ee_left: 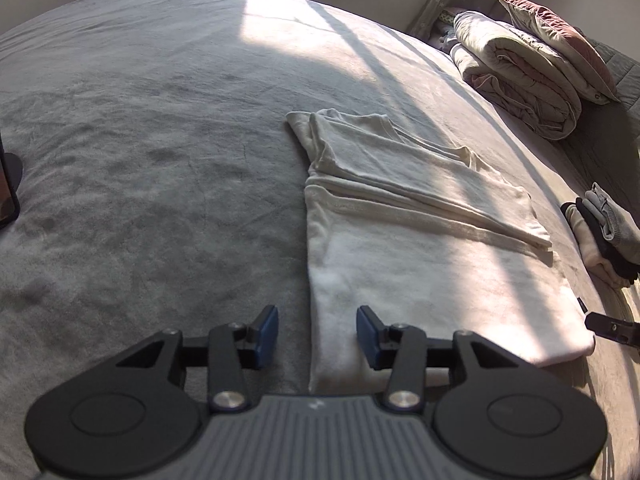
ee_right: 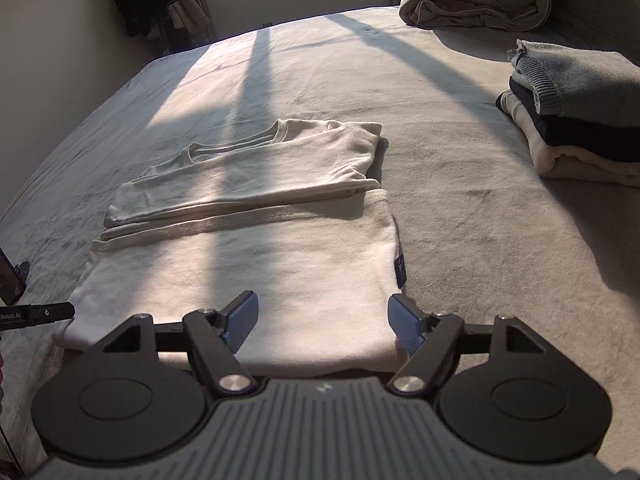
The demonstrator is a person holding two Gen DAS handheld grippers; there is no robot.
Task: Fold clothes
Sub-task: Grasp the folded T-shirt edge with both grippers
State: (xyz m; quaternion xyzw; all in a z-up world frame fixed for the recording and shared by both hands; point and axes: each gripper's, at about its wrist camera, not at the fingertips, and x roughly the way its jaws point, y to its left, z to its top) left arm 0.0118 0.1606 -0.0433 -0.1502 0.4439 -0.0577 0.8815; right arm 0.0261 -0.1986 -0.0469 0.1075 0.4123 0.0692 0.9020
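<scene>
Right wrist: folded shirt (ee_right: 248, 276) lies just beyond parted tongs (ee_right: 323, 325).

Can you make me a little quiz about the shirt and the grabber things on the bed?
1. True or false: the left gripper has its jaws shut on the shirt.
2. What lies on top of the pile of folded clothes: A) a grey sweater, B) a red towel, C) a blue hat?
3. Fill in: the shirt's neckline points ____ from the grippers.

Key
1. False: both the left and the right gripper are open, at the shirt's near edge.
2. A, the grey sweater.
3. Away; the neckline is at the far end.
</scene>
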